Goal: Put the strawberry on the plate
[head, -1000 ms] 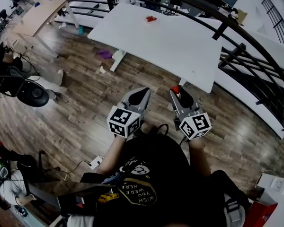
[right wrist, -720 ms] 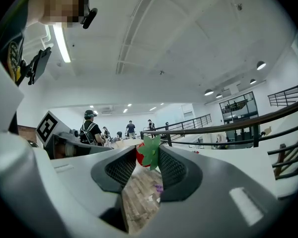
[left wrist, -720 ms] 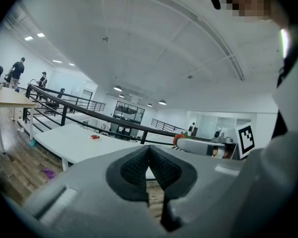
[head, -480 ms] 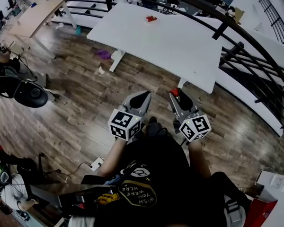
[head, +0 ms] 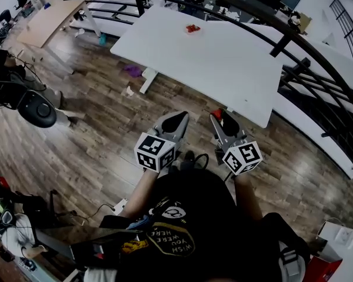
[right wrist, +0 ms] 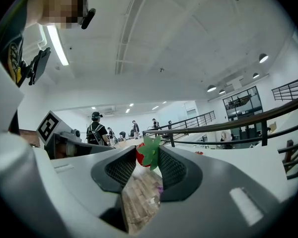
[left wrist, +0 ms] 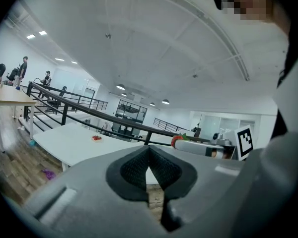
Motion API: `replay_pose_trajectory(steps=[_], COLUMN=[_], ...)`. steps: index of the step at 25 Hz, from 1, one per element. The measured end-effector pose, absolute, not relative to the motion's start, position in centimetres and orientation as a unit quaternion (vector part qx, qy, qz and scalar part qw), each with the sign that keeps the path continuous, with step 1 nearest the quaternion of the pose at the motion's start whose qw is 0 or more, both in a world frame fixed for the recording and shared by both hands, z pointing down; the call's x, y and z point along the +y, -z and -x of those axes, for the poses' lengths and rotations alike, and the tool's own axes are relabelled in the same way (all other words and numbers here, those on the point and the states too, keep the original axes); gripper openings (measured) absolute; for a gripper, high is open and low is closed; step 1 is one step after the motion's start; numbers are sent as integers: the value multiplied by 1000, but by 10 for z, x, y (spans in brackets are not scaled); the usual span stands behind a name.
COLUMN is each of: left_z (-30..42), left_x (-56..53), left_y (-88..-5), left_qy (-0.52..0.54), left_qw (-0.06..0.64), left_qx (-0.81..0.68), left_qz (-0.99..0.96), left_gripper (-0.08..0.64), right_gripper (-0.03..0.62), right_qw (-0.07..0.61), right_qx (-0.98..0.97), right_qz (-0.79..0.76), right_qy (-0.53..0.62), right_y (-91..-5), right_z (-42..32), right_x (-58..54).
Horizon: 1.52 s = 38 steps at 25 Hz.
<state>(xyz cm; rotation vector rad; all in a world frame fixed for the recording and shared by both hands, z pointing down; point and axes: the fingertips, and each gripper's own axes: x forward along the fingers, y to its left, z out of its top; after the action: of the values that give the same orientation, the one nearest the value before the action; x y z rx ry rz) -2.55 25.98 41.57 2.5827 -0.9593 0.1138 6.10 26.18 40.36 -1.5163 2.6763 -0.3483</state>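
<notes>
A red strawberry (right wrist: 143, 153) with a green leafy cap is pinched between the pads of my right gripper (right wrist: 148, 155); in the head view it shows as a red spot (head: 217, 114) at the tips of the right gripper (head: 219, 116). My left gripper (head: 175, 120) is held beside it, shut with nothing in it, and its pads meet in the left gripper view (left wrist: 149, 148). Both hang over the wooden floor, just short of the white table (head: 223, 63). The plate (head: 191, 28), with red fruit on it, lies at the table's far side and shows small in the left gripper view (left wrist: 96, 138).
A black railing (head: 282, 31) runs behind and to the right of the table. A purple scrap (head: 132, 70) lies on the floor by the table leg (head: 147, 78). An office chair (head: 38, 111) stands at the left, a wooden desk (head: 50, 19) farther back. People stand in the distance (right wrist: 97, 128).
Both grippers have moved forward together toward the white table, whose near edge now lies closer to their tips. The strawberry stays in the right gripper.
</notes>
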Motion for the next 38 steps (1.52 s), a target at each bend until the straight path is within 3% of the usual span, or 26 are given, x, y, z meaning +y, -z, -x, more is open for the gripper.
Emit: replay_pose_trajectory(steps=[7, 19, 38], left_z=[1, -34, 10], left_x=[220, 186, 105], left_y=[-401, -421, -408], left_qy=[-10, -66, -55], left_qw=[190, 186, 183], left_qx=[-336, -346, -332], left_qz=[-922, -917, -924], left_gripper=[5, 5, 5], right_gripper=[141, 141, 141], right_qw=[33, 31, 25], right_qx=[869, 877, 869], right_qz=[481, 460, 476], right_qy=[108, 133, 130], right_y=[-396, -409, -401], right_z=[-80, -103, -61], right_x=[224, 185, 109])
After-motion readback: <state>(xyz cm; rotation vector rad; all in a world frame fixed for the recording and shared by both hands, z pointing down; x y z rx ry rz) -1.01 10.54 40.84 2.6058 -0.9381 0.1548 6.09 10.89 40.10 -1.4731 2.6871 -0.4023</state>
